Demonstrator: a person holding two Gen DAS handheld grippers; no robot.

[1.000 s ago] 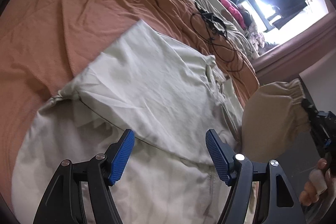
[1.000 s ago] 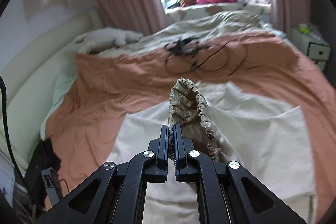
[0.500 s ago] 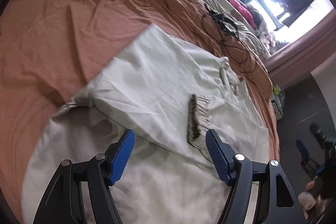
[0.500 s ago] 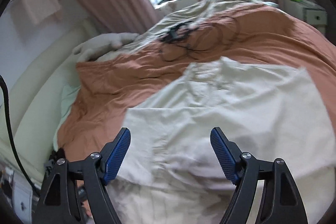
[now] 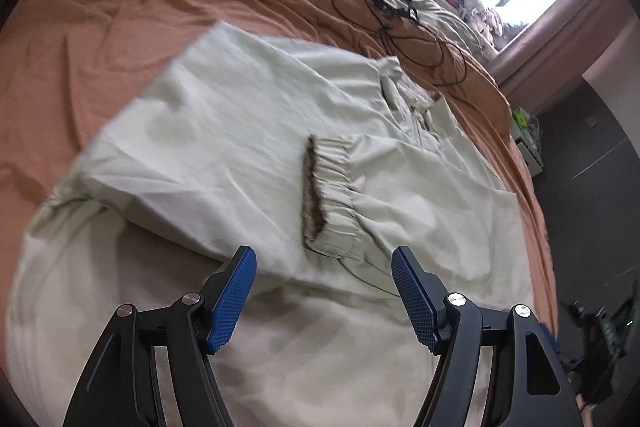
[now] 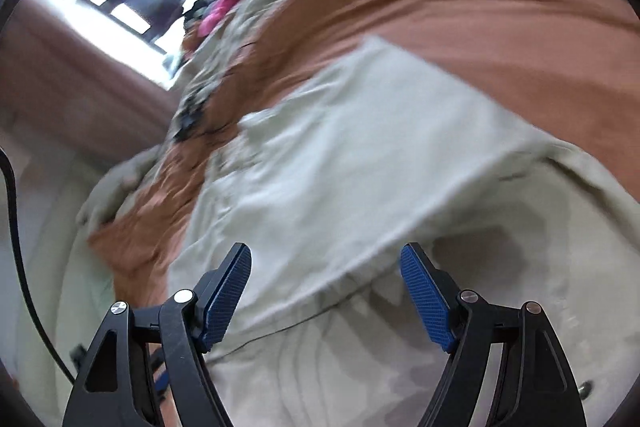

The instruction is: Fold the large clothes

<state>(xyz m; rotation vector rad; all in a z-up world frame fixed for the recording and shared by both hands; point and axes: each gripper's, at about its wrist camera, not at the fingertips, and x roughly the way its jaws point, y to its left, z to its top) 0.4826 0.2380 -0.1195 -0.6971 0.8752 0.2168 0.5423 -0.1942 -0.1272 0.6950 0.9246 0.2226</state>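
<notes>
Left wrist view: the left gripper [image 5: 324, 291] hangs with its 2 pads spread and empty, tilted down over the pale garment [image 5: 224, 147] on the orange bedspread [image 5: 80, 27]. The elastic cuff [image 5: 328, 195] lies just ahead of the fingers, its edge running away from them. The right gripper [image 6: 326, 291], also spread and empty, tilts down over the same cloth.

A bed covered by a rumpled orange sheet [image 5: 120, 27] carries the pale beige garment [image 5: 224, 131] spread near, with a tangle of black cables [image 5: 384, 3] lying farther back.
</notes>
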